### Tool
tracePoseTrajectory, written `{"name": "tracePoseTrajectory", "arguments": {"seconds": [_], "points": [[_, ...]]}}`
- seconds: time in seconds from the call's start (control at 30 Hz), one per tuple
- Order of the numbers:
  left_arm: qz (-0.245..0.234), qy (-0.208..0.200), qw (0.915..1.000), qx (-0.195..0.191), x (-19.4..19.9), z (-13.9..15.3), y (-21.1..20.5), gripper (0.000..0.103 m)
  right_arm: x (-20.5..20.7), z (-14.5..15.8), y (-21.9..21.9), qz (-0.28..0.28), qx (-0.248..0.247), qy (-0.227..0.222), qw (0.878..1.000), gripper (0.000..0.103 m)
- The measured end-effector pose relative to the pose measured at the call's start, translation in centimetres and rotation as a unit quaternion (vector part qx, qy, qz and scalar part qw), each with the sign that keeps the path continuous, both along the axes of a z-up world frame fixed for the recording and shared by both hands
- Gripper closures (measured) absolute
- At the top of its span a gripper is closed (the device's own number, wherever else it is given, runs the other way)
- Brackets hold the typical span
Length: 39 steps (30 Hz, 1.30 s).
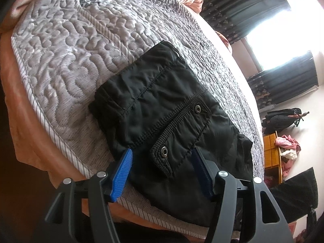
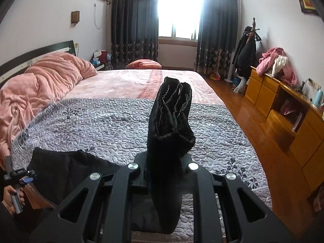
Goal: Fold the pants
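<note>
My right gripper (image 2: pixel 165 174) is clamped tight on a bunched end of the black pants (image 2: pixel 170 121), which stands up ahead of its jaws. My left gripper (image 1: pixel 162 162) sits about half-wide, its 2 blue pads (image 1: pixel 123 168) straddling the folded waistband without pressing it. Beyond both tools lies the grey quilt (image 1: pixel 66 46), with pink bedding (image 2: pixel 46 75) farther out.

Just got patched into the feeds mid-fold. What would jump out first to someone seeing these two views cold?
In the right wrist view, the right gripper is shut on a bunched end of the black pants, which sticks up over the grey quilted cover. In the left wrist view, the left gripper has its blue pads straddling the waistband part, not visibly pinching. Behind, a glaring window.
</note>
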<state>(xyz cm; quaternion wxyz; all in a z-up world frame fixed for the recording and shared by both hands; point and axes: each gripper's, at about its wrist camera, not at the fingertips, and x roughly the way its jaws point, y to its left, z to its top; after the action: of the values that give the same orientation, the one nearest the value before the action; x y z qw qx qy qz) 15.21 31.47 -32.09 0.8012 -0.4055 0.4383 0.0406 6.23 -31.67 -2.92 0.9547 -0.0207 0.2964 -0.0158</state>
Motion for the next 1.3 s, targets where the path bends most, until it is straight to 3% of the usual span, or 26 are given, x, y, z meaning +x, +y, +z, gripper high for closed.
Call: {"name": "tracePoseTrajectory", "arguments": {"seconds": [0.6, 1.3], "points": [[-0.003, 0.003, 1.0, -0.001, -0.3, 0.2, -0.1, 0.041, 2.0, -2.5, 5.5, 0.031, -0.082, 0.014, 0.996, 0.089], [-0.007, -0.006, 0.9998, -0.017, -0.4, -0.1, 0.4, 0.038, 3.5, -6.6, 12.6, 0.08, -0.171, 0.033, 0.981, 0.089]]}}
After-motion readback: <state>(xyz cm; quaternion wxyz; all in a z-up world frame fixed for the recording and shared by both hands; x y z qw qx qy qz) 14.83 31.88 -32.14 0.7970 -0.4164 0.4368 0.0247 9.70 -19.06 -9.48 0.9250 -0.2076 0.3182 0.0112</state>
